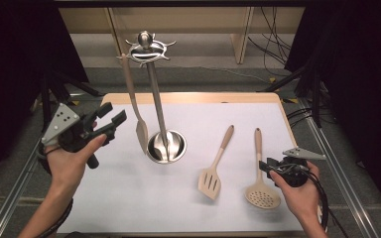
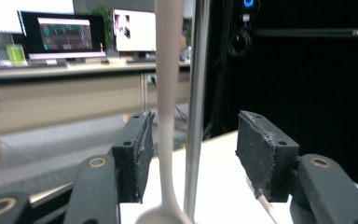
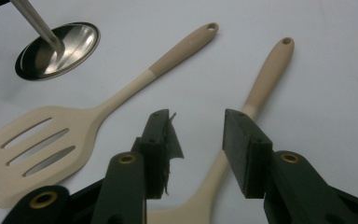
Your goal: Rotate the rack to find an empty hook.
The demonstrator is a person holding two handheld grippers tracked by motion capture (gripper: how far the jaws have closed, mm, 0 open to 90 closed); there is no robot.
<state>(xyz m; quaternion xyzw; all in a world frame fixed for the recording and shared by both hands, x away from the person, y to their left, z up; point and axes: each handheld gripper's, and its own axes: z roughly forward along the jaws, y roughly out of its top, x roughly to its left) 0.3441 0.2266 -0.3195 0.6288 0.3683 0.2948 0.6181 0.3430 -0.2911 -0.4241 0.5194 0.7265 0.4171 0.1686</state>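
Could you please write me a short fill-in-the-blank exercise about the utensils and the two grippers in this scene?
1. The spatula hangs from the ____ stand.
2. The jaws of the left gripper stand ____, with nothing pressed between them.
3. The right gripper straddles the handle of the ____ spoon.
4. The slotted turner lies flat on the ____ table.

Missing words: metal; open; perforated; white

Even overhead light, dark surrounds — near fingers [image 2: 135, 158] and background softly blurred.
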